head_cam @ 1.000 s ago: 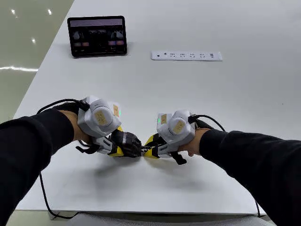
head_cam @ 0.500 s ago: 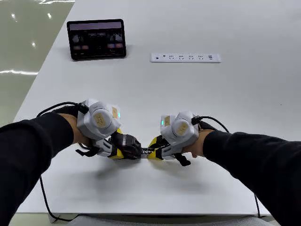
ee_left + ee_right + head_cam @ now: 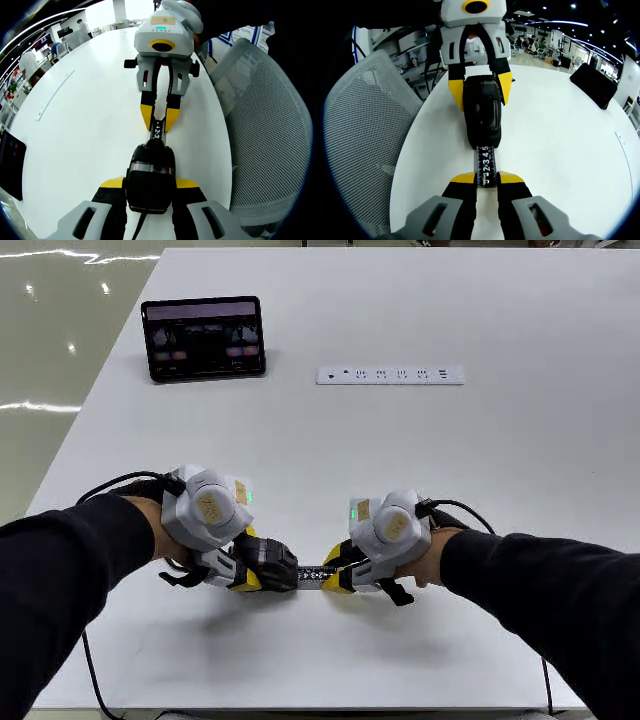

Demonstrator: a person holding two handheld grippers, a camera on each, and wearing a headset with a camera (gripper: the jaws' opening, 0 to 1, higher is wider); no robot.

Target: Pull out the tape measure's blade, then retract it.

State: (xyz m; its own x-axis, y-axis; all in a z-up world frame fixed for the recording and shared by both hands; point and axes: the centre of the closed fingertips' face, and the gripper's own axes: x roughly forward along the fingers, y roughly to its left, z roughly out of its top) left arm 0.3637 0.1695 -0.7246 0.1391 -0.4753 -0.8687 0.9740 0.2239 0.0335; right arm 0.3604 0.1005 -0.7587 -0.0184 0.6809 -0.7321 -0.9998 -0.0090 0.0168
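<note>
We saw left gripper (image 3: 150, 183) clamped on case (image 3: 150, 170) near table's (image 3: 420, 470) 6 o'clock edge. Right gripper (image 3: 480, 178), at case's 3 o'clock, pinched blade (image 3: 485, 160). Right gripper view showed numerals 2-5; head view blurred them.

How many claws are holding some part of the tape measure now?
2. The left claw grips the black tape measure case; the right claw pinches the end of the pulled-out blade.

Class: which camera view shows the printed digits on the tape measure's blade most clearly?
The right gripper view: the narrow black blade with white digits runs straight toward the camera, digits up to 5 readable. The left gripper view shows a shorter stretch; the head view, a thin sliver.
</note>
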